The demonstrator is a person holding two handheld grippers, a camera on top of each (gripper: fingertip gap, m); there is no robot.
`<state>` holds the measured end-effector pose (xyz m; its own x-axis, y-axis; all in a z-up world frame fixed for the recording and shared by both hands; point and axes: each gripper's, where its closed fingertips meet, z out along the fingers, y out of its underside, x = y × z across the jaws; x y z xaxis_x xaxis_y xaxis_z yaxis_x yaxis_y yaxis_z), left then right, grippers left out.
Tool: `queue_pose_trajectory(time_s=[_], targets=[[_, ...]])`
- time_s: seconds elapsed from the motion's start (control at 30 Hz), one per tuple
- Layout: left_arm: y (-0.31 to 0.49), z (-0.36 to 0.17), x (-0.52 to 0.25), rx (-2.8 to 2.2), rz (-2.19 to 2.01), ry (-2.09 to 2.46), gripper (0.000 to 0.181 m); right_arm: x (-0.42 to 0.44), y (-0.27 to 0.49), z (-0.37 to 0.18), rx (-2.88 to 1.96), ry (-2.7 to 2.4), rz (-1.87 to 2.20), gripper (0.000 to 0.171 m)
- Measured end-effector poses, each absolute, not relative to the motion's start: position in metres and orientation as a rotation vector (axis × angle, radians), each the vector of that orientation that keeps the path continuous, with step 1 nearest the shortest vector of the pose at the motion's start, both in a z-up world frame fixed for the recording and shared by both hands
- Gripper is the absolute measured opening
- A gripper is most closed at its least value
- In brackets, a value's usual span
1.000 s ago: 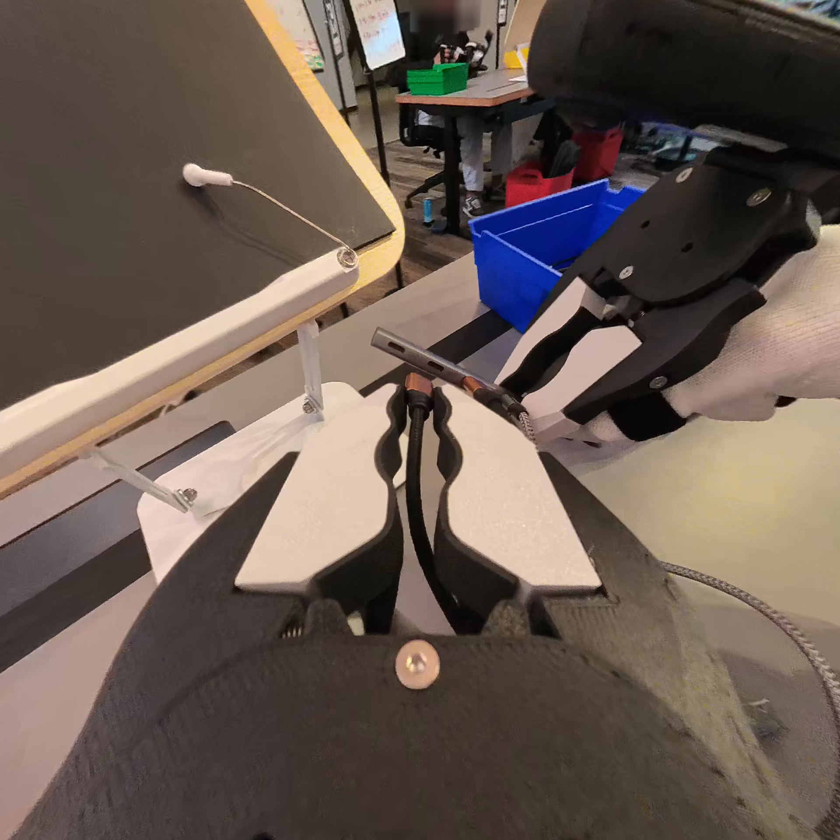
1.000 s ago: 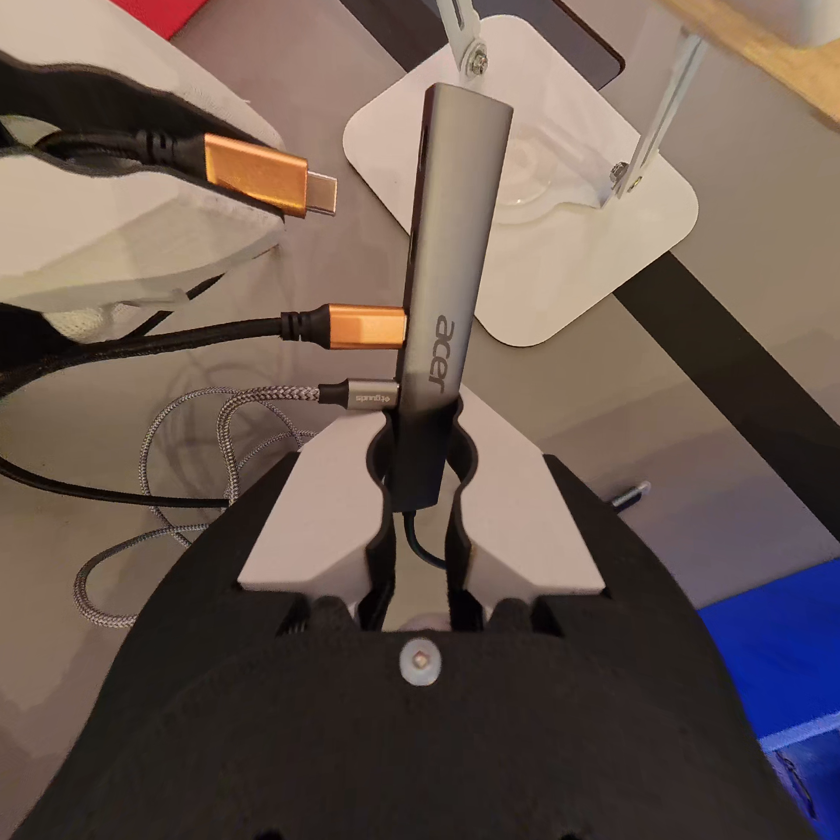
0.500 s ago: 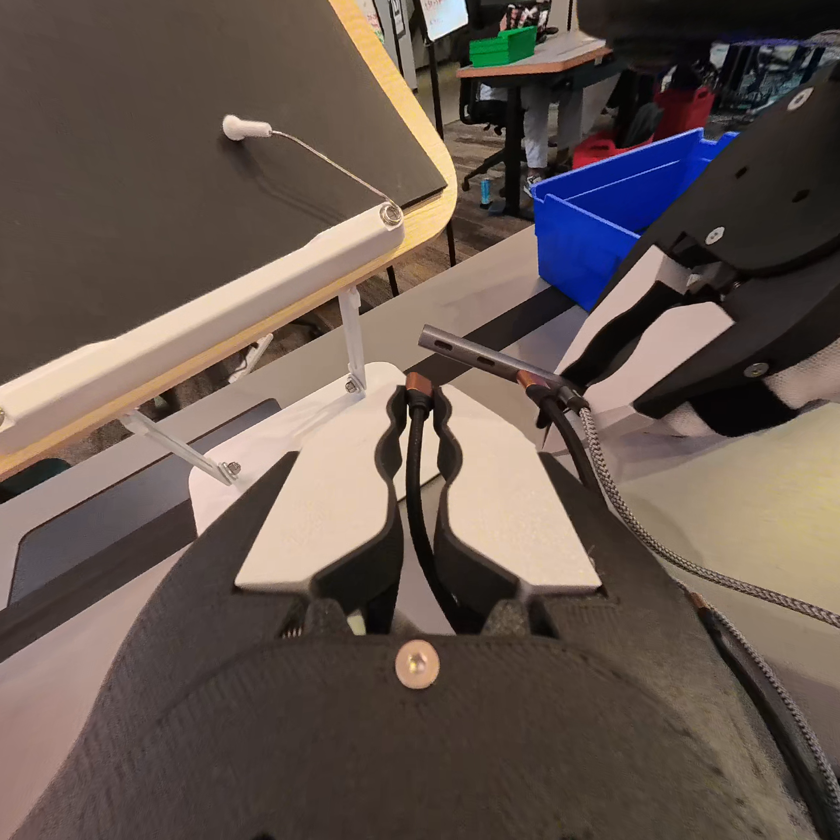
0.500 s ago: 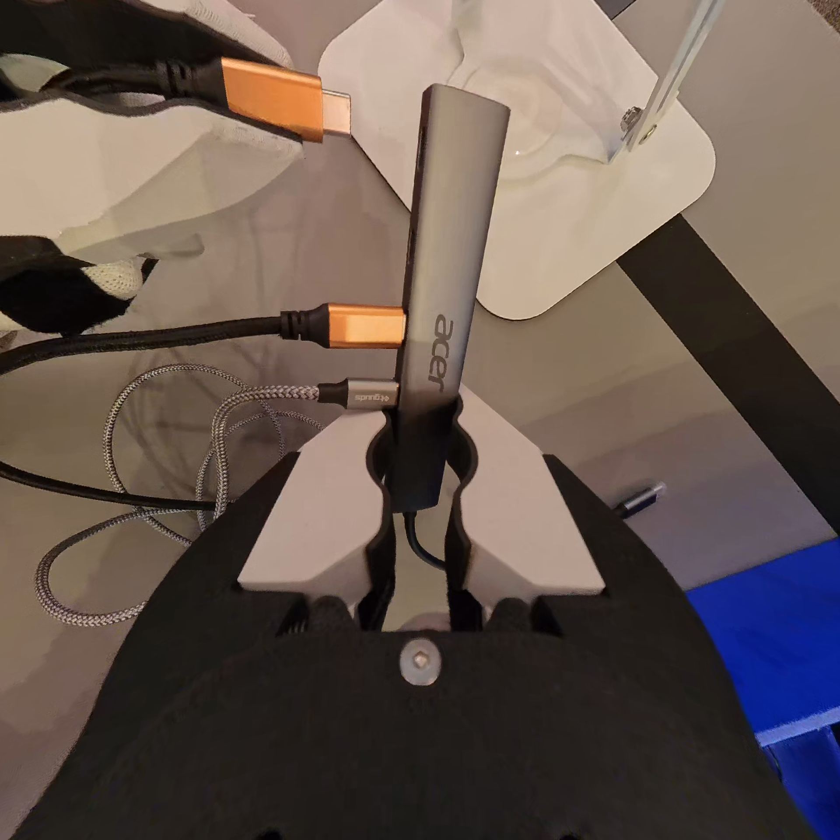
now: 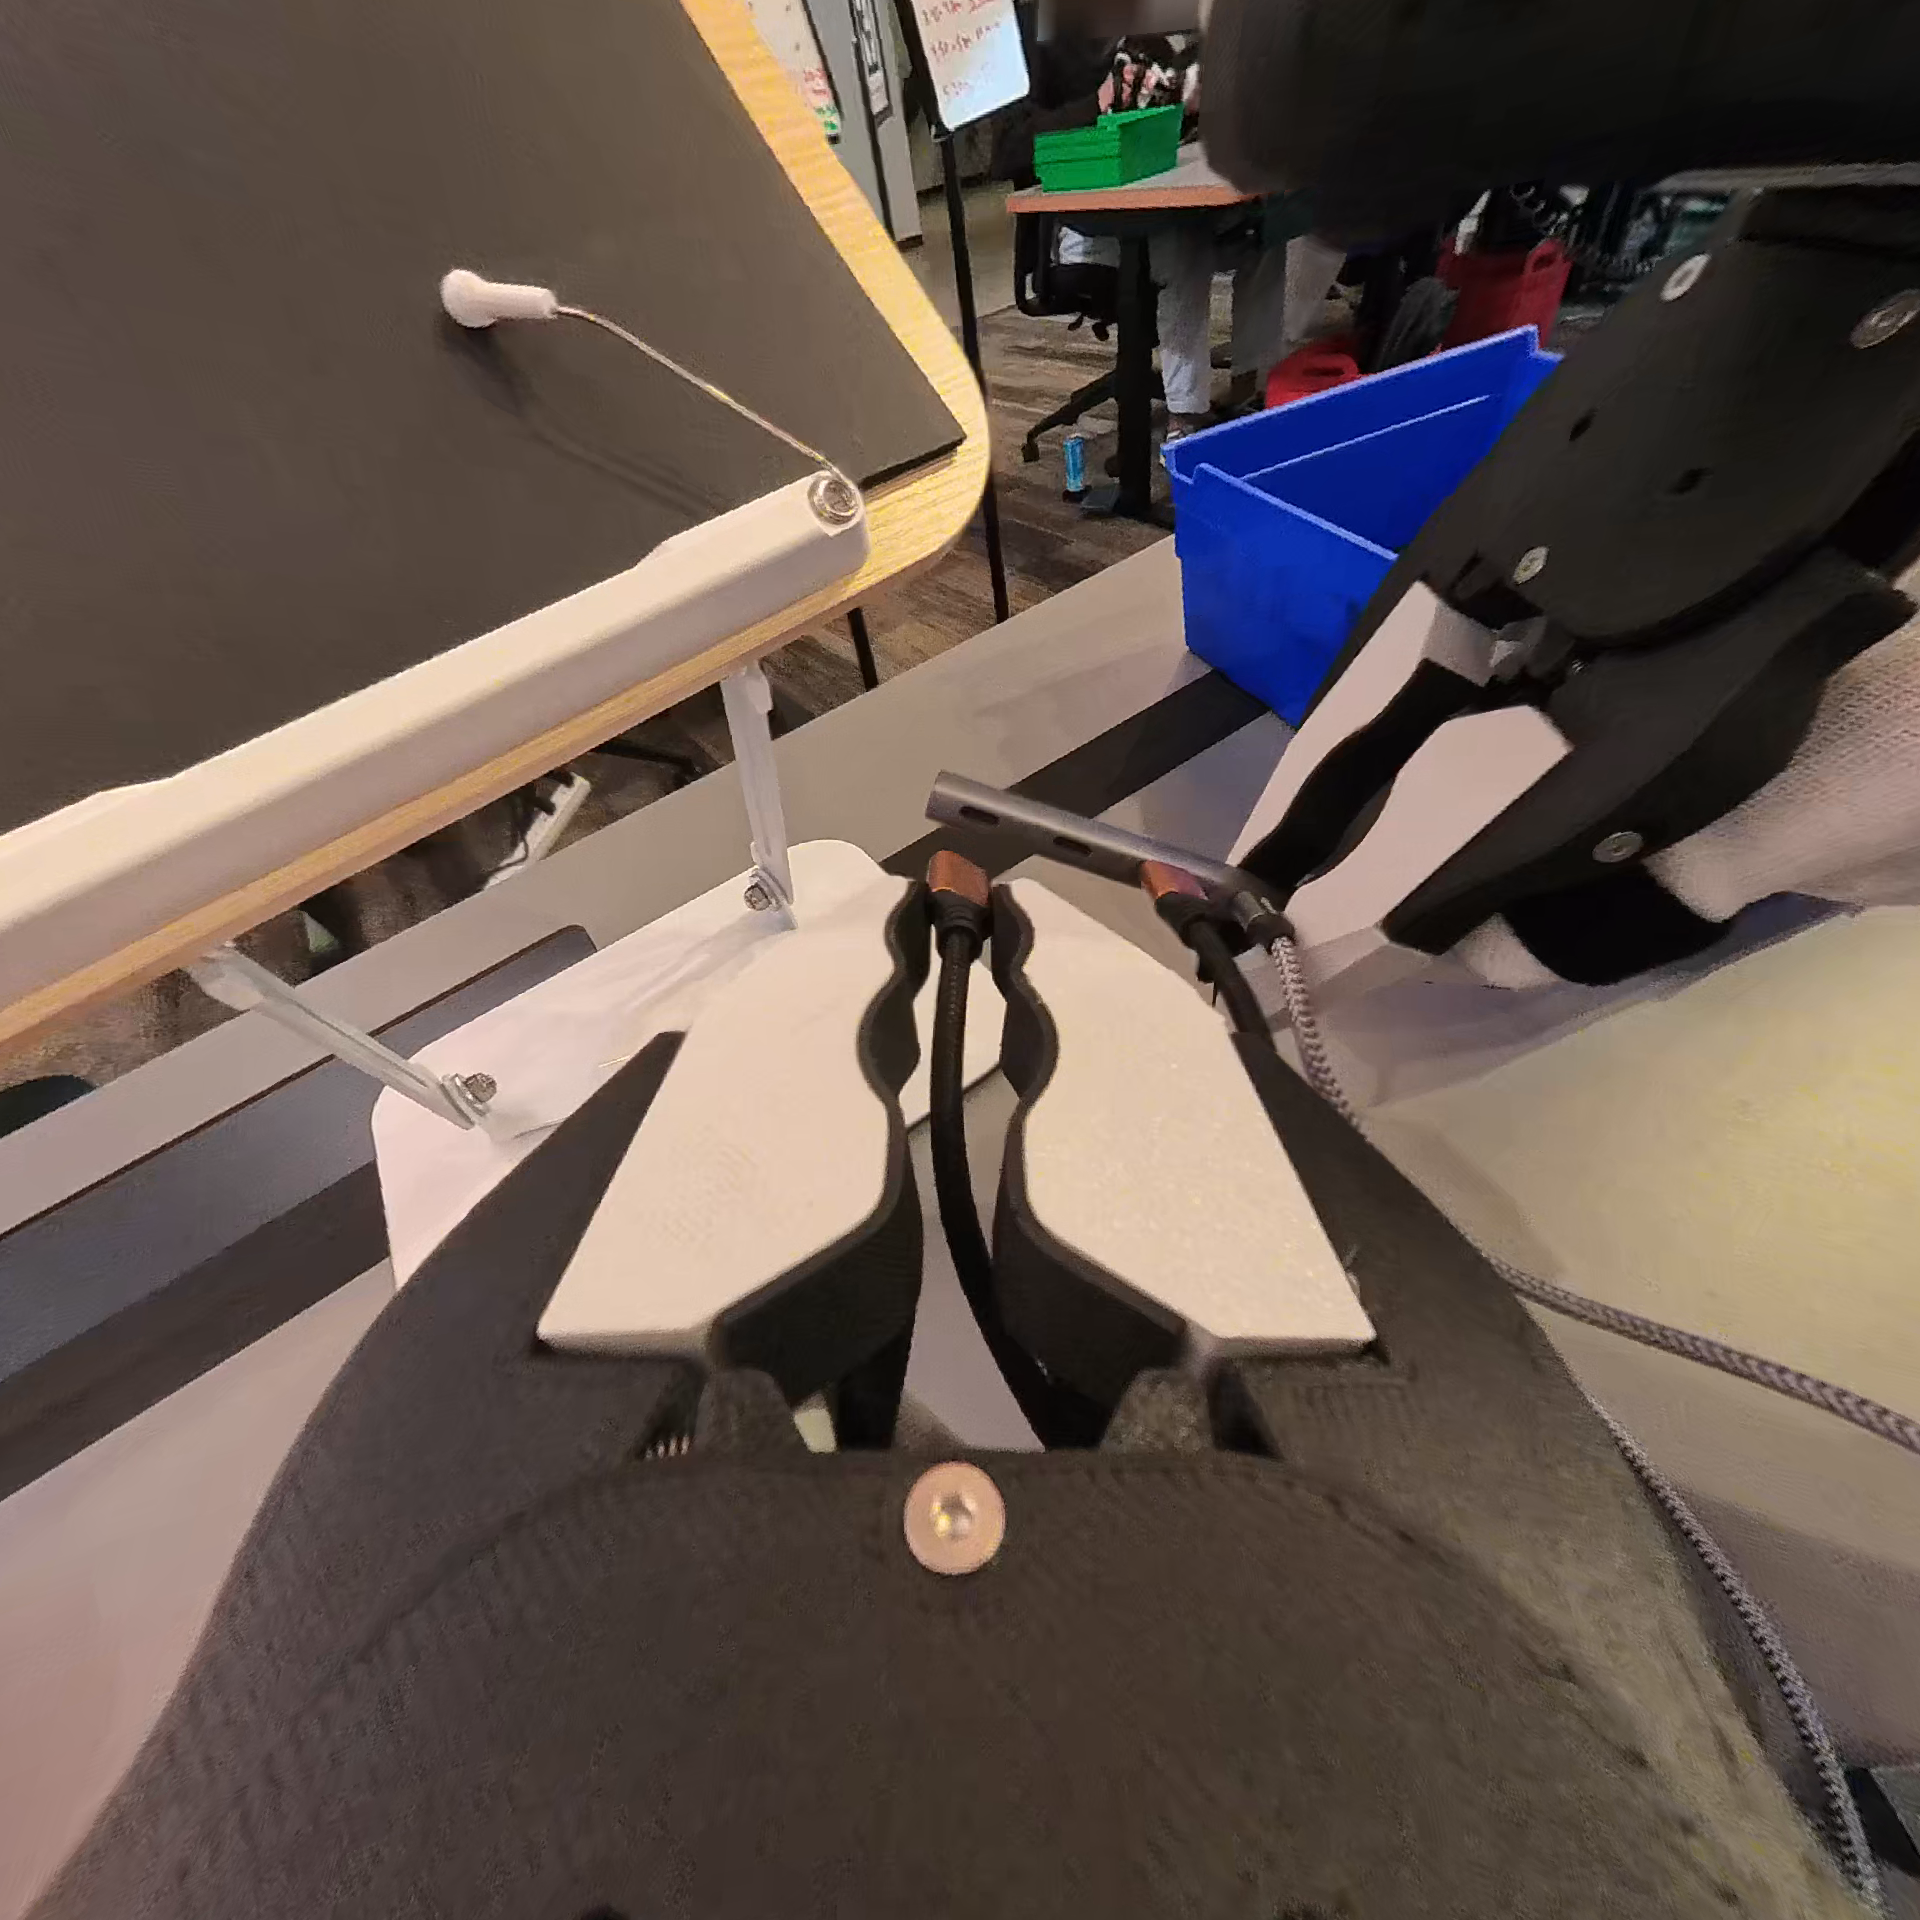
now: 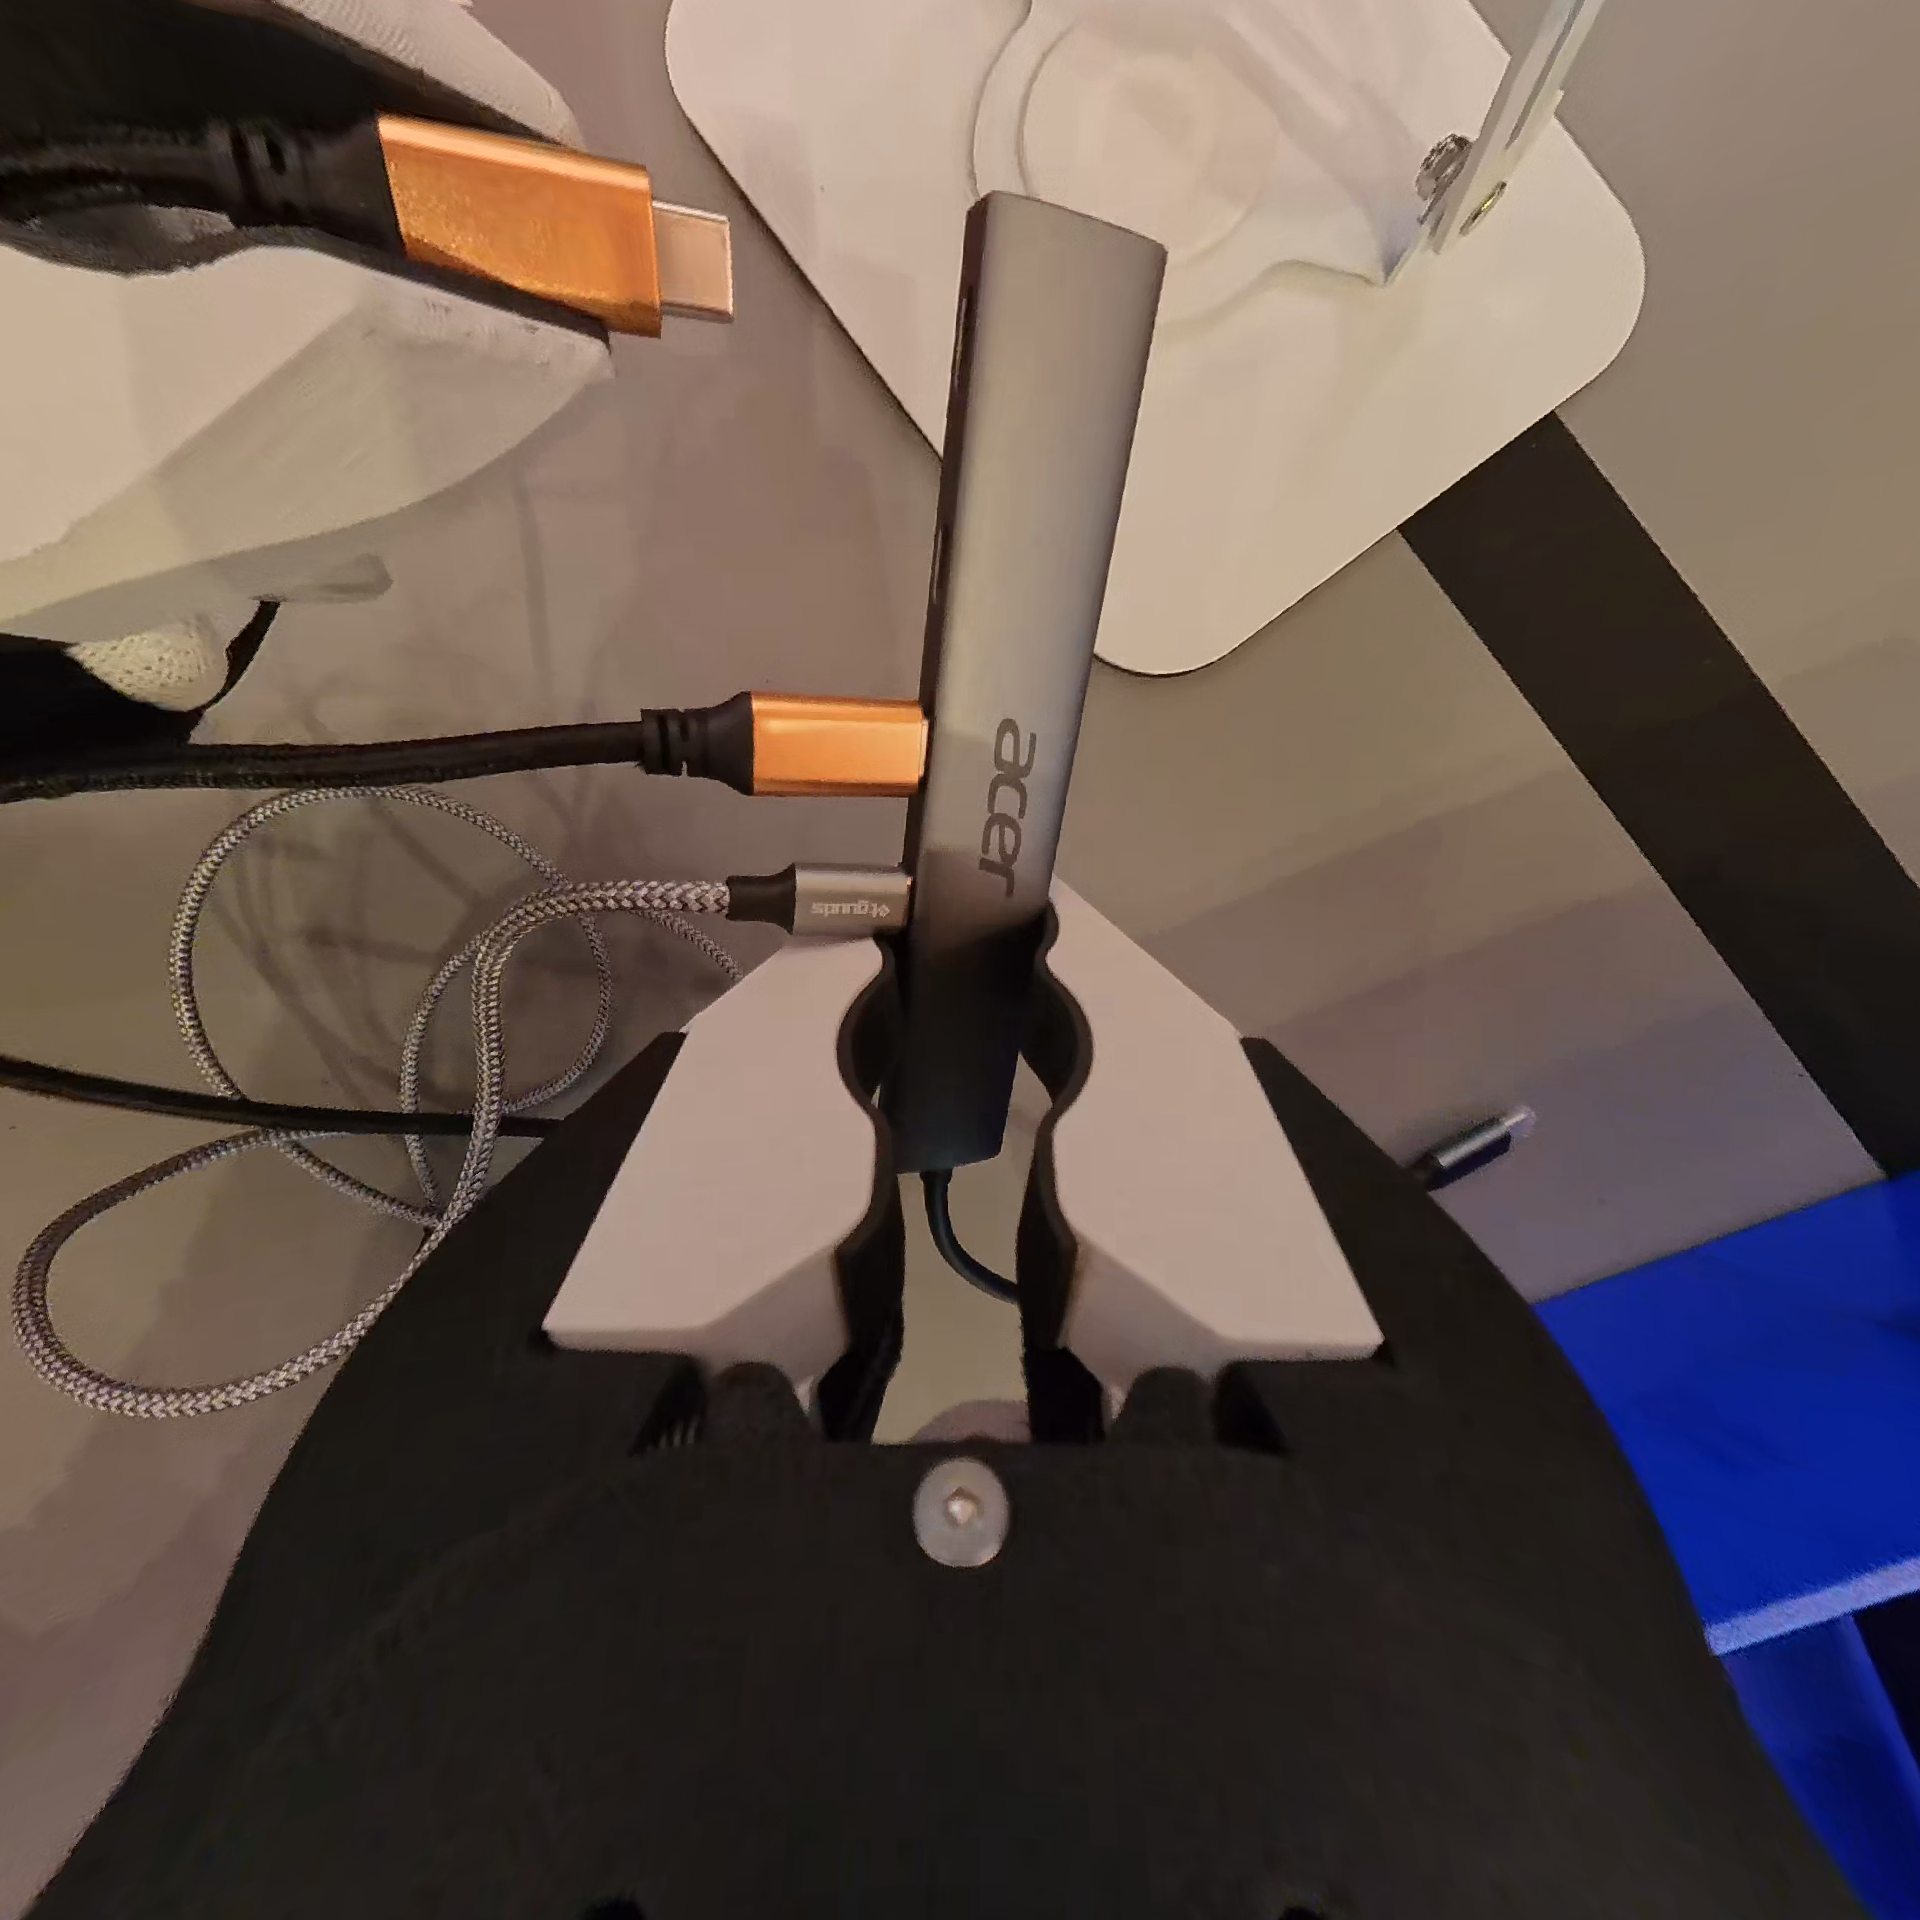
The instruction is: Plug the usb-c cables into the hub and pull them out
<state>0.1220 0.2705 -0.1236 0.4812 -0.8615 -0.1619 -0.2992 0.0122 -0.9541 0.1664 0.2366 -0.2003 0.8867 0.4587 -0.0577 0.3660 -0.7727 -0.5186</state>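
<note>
Hub (image 6: 1029,644) stands mid-frame, clamped at its base by the right gripper (image 6: 961,1049); left gripper (image 5: 956,935) pinches a copper-plugged cable (image 6: 520,234) just beside it, unplugged; grey bench (image 6: 1299,831) beneath; blue bin (image 5: 1309,520) upper right; office room beyond.

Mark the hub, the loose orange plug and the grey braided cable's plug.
hub (image 6: 1039,499), right wrist view, flat grey face.
loose orange plug (image 6: 520,234), right wrist view, orange shell.
grey braided cable's plug (image 6: 847,906), right wrist view, metal shell.
</note>
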Motion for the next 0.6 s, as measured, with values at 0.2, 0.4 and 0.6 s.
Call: queue_pose_trajectory(time_s=[0.2,0.4,0.6], targets=[[0.263,-0.128,0.128,-1.535,-0.611,1.079,0.012,0.166,0.236,-0.199,-2.543,-0.608,0.244,0.016],[0.257,-0.132,0.133,-1.563,-0.693,1.071,0.011,0.166,0.235,-0.198,-2.545,-0.620,0.227,0.015],[0.254,-0.136,0.136,-1.611,-0.777,1.044,0.012,0.163,0.235,-0.198,-2.546,-0.640,0.208,0.015]])
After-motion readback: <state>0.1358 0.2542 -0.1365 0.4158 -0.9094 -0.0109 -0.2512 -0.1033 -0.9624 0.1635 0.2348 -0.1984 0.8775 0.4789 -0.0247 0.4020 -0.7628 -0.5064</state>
